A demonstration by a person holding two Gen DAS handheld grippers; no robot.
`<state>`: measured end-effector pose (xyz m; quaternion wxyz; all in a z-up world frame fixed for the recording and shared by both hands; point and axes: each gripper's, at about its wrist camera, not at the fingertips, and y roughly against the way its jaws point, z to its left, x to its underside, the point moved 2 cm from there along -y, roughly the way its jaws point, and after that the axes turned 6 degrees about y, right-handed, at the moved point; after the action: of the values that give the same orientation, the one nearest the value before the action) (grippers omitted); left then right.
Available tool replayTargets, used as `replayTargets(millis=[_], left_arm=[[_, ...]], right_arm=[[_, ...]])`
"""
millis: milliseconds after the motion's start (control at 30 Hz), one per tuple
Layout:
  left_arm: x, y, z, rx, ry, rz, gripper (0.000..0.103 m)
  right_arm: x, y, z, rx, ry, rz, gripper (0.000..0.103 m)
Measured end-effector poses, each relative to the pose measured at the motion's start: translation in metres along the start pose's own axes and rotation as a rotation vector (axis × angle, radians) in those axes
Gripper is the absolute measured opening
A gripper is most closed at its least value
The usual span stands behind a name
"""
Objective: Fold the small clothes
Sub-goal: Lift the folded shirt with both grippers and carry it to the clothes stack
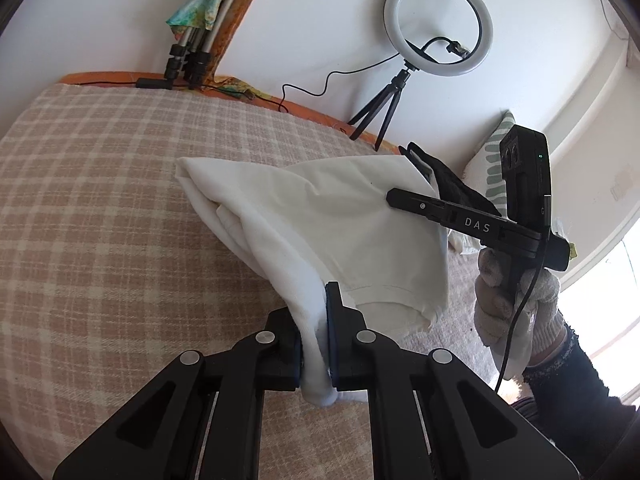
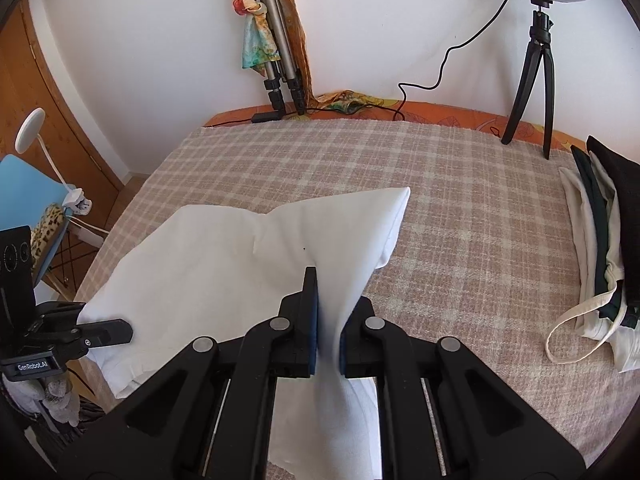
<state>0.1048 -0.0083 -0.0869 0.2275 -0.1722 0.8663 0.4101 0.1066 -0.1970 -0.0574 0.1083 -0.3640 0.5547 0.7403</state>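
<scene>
Both tongs grip the white garment (image 2: 224,264): left tongs (image 1: 316,344) pinch one bunched edge, right tongs (image 2: 328,336) another, above the checked bed (image 2: 460,220).

A checked beige blanket (image 2: 460,208) covers the bed, with an orange sheet (image 2: 440,114) showing along its far edge by the white wall (image 2: 160,40). A ring light (image 1: 438,24) stands on a small black tripod (image 1: 384,110) at that edge, its cable (image 1: 320,88) trailing along the sheet. A silver tripod (image 2: 276,40) leans in the corner, a colourful scarf (image 2: 256,36) tied round it. A patterned cushion (image 1: 490,160) lies near the wall. A blue chair (image 2: 24,188) and a white clip lamp (image 2: 32,130) stand beside the bed, before a wooden door (image 2: 48,92).
</scene>
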Motion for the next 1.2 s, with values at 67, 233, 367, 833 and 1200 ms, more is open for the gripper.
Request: replayTargets(millis=[67,233,367,833,1200], left_arm=[[-0.004,-0.002,-0.012,0.009,-0.025,-0.004,0.008],[-0.018,-0.016,-0.046,0.046,-0.088,-0.009,0.008],[-0.032,-0.031,-0.076,0.082,-0.131,-0.010,0.008],[-0.072,-0.101,-0.178,0.170,-0.259,-0.004,0.008],[-0.100,-0.166,-0.242,0.199,-0.323,0.008,0.008]], right_arm=[[-0.004,0.012,-0.005,0.009,-0.001,-0.017,0.008],[-0.013,0.044,-0.017,0.113,0.057,-0.046,0.008],[-0.018,0.072,-0.035,0.192,0.085,-0.070,0.008],[-0.026,0.148,-0.129,0.414,0.075,-0.126,0.008],[-0.030,0.182,-0.230,0.521,0.008,-0.157,0.008]])
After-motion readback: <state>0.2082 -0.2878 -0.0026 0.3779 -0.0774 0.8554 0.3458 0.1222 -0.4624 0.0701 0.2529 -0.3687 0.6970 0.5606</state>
